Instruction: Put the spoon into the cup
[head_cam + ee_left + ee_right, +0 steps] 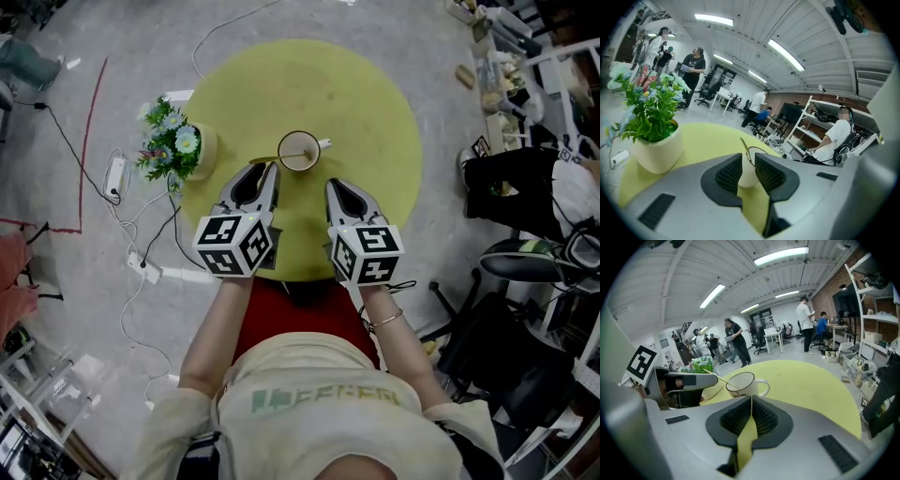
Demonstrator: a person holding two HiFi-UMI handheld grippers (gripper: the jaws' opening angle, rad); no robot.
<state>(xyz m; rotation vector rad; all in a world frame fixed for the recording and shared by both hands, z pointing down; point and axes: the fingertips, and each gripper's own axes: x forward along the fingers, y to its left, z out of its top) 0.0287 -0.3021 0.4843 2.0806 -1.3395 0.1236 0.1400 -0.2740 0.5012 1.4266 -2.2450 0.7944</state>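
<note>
A white cup [300, 150] with a dark rim stands on the round yellow table [375, 112], its handle to the right. A thin gold spoon [267, 157] rests in it, with its stem leaning out over the left rim. My left gripper [271, 169] hovers just short of the cup's left side, close under the spoon's stem. Its jaws stand a narrow gap apart, and the cup [748, 172] and spoon [745, 146] show beyond that gap. My right gripper [330, 185] is near the cup's right front, its jaws closed together on nothing. In the right gripper view the cup [743, 384] sits just ahead.
A pot of flowers [178, 145] stands at the table's left edge, close to my left gripper. A power strip [115, 174] and cables lie on the floor at left. Black chairs [525, 272] and bags crowd the right. People stand and sit in the background.
</note>
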